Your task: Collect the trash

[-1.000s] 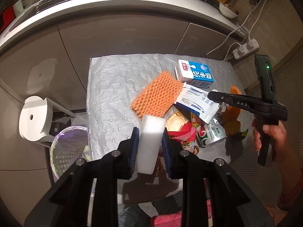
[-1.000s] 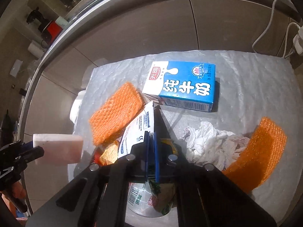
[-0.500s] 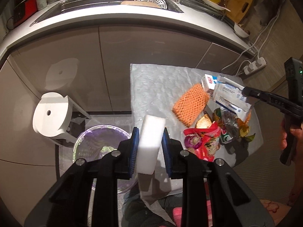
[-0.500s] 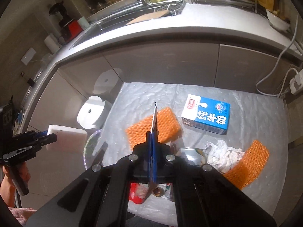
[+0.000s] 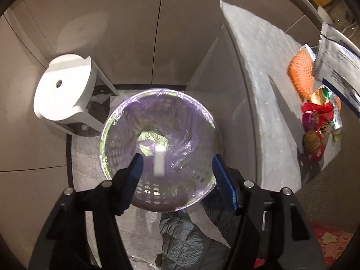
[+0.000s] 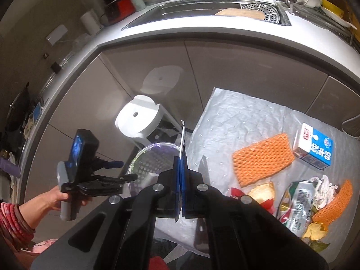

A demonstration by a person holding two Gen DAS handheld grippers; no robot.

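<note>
White foam block (image 5: 159, 162) is seen falling into the lined waste basket (image 5: 203, 112) at frame centre, the left tongs (image 5: 176, 168) just opened above; right tongs (image 6: 181, 175) stay clenched on a flat packet (image 6: 181, 140).

A white foam block (image 5: 159, 162), blurred, hangs upright in the mouth of the round perforated bin (image 5: 117, 121) lined with a purple bag. A flat white-and-blue packet (image 6: 181, 148) stands edge-on, clamped. Orange foam netting (image 6: 262, 158), a blue milk carton (image 6: 315, 146) and a crushed can (image 6: 297, 204) lie on the bench (image 6: 225, 117).
</note>
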